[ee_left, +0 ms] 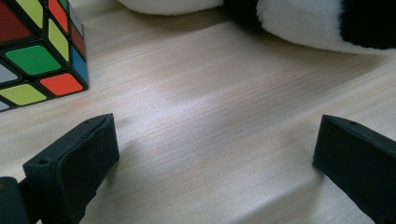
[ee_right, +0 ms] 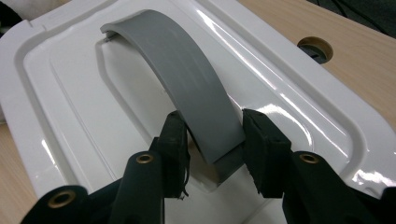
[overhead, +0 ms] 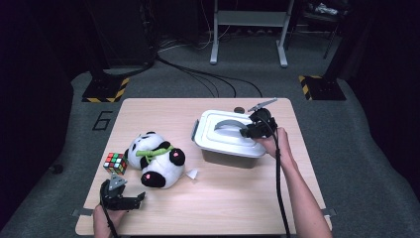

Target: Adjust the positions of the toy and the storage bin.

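My work surface is a pale wood-grain table (overhead: 223, 208) with rounded corners and a small round hole (ee_right: 314, 48) near its far edge. It stands on grey carpet (overhead: 346, 129) in a dark room; black cables (overhead: 208, 77) trail across the floor, two yellow-and-black striped bases (overhead: 105, 90) flank the far side, and a grey metal stand (overhead: 250, 29) rises behind. The only legible writing is a large "6" (overhead: 102, 120) marked on the carpet left of the table.

My right gripper (ee_right: 212, 140) has its jaws closed on the near end of the grey arched handle (ee_right: 182, 79) of the white lid (overhead: 223, 141), which sits on a box at the table's right centre. My left gripper (ee_left: 215, 154) rests low at the near left corner, jaws wide apart and holding nothing, with a colour cube (ee_left: 39, 51) just ahead on its left and a plush panda (overhead: 153, 158) beyond.
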`<state>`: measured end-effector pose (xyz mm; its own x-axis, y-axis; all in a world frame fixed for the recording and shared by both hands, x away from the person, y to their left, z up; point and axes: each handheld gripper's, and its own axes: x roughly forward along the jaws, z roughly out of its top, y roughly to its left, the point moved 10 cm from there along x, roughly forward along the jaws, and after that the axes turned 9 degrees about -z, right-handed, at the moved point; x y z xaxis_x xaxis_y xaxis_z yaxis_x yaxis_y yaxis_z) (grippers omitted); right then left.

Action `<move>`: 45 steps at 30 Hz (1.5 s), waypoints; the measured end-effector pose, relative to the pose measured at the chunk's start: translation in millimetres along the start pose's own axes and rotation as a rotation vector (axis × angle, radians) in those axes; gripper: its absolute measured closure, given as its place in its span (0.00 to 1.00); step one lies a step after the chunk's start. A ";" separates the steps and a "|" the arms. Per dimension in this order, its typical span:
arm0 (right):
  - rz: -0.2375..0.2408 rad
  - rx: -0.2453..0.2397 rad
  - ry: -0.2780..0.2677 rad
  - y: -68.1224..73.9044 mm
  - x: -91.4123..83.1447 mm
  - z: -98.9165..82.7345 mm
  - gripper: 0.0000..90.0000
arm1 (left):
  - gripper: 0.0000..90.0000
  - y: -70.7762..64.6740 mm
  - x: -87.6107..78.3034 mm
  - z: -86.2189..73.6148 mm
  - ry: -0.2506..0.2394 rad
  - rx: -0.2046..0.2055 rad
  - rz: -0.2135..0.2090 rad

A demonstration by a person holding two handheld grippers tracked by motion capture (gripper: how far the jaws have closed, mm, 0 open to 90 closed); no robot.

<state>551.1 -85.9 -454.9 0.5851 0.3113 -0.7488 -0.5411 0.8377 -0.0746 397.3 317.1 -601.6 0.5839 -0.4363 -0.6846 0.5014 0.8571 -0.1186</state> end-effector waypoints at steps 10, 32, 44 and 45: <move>0.053 -0.072 -0.041 9.8 -3.3 1.3 0.53 | 0.00 0.0 -0.1 0.0 0.001 0.000 0.000; 0.104 -0.162 -0.066 28.3 3.3 28.2 0.67 | 0.00 0.0 -0.1 0.0 0.001 0.000 0.000; 0.067 -0.068 -0.044 37.7 0.6 24.7 0.68 | 0.00 0.1 0.0 0.0 0.000 0.000 0.000; 0.065 -0.064 -0.044 38.5 0.8 25.0 0.68 | 0.00 0.0 0.0 0.0 0.000 0.000 0.000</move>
<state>545.7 -42.2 -441.9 0.5730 0.3844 -0.7238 -0.6150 0.7855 -0.0696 397.3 317.2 -601.6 0.5837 -0.4361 -0.6849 0.5015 0.8570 -0.1183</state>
